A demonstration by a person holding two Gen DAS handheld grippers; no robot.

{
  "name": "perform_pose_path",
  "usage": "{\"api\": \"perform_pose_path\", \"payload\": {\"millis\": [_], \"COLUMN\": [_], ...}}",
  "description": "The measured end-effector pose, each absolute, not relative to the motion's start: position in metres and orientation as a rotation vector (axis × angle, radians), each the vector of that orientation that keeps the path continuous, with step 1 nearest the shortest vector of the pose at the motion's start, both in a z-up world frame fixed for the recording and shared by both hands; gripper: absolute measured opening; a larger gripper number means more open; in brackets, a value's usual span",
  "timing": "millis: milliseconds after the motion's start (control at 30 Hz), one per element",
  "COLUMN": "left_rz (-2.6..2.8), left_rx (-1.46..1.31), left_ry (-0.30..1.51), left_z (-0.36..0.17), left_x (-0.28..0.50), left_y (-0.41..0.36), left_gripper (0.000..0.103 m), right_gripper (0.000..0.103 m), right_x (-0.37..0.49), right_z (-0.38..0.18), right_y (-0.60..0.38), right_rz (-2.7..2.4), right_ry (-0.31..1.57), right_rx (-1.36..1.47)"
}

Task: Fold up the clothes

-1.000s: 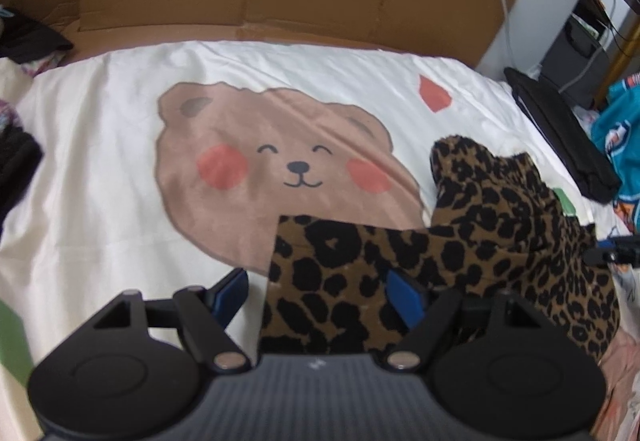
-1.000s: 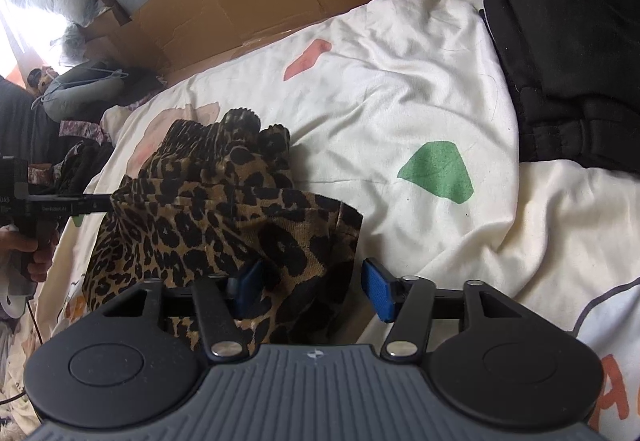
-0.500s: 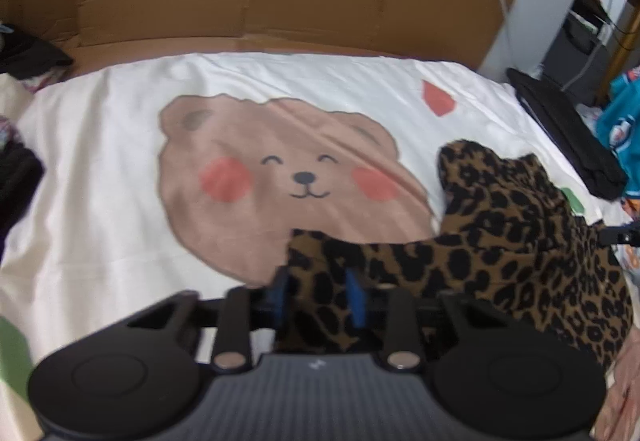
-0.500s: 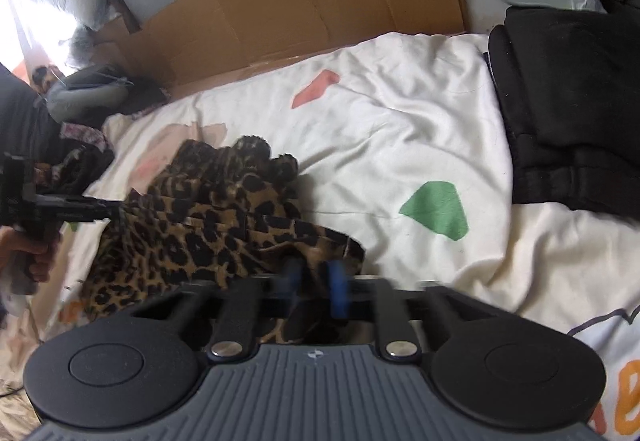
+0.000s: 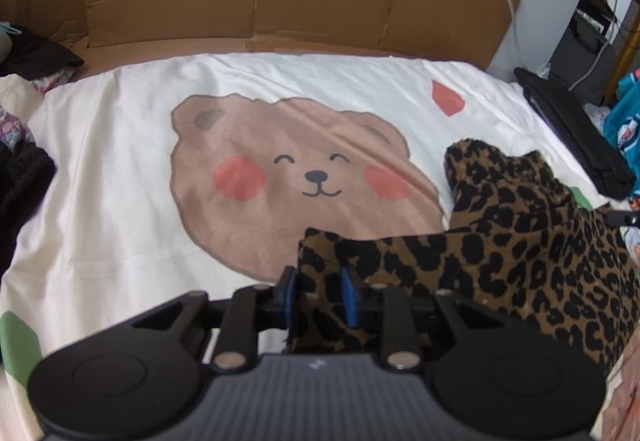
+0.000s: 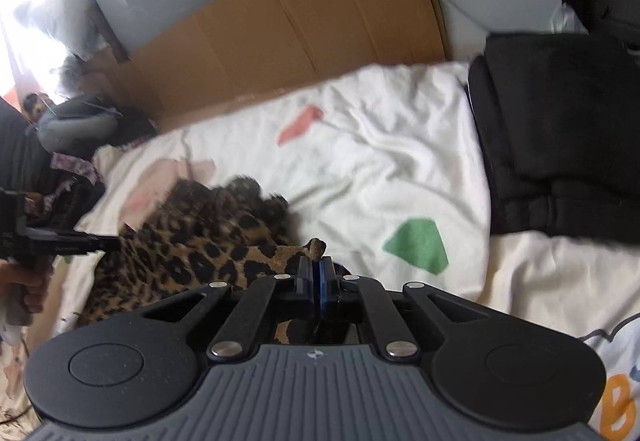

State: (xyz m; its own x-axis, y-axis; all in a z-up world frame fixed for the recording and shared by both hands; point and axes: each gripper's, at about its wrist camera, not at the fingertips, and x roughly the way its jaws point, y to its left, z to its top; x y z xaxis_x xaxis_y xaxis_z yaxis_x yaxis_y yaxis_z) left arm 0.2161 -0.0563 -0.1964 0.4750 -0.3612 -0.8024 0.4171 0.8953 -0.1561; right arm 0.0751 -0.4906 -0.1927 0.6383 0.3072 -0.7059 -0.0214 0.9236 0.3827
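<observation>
With both grippers clamped on corners of the leopard-print garment (image 5: pixel 520 253), left gripper (image 5: pixel 318 295) and right gripper (image 6: pixel 316 287), the grasp step appears complete; next, lift and spread it over the bedsheet (image 5: pixel 120 181).

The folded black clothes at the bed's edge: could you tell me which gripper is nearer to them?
Right. The right gripper, pinching the leopard-print garment, sits just across from the black clothes; the left gripper holds the garment's opposite end.

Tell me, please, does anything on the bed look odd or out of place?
Only the leopard-print garment: it lies bunched in a heap on the bear-print sheet, not spread flat. The left claw and the right claw each pinch an edge. Nothing looks spilled or damaged.
</observation>
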Motion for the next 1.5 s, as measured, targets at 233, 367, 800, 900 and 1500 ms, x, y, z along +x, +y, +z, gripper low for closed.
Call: {"api": "perform_pose_path", "payload": {"millis": [233, 367, 800, 900, 1500], "left_rz": [-0.48, -0.483, -0.492, -0.515, -0.481], "left_rx": [0.094, 0.088, 0.117, 0.115, 0.116], "left_ry": [0.959, 0.953, 0.932, 0.95, 0.95], "left_z": [-0.201, -0.203, -0.195, -0.196, -0.184], "left_x": [0.214, 0.214, 0.212, 0.215, 0.201], "left_y": [-0.059, -0.059, -0.061, -0.066, -0.068], "left_gripper": [0.038, 0.041, 0.056, 0.054, 0.006], "right_gripper": [0.03, 0.031, 0.013, 0.005, 0.003], "right_x": [0.08, 0.083, 0.092, 0.088, 0.048], "right_z": [-0.214, -0.22, -0.223, -0.218, -0.17], "right_y": [-0.485, -0.484, -0.471, -0.468, -0.477], "right_rz": [0.156, 0.165, 0.21, 0.2, 0.171], "right_ry": [0.9, 0.914, 0.953, 0.939, 0.81], "right_rx": [0.332, 0.328, 0.248, 0.236, 0.289]}}
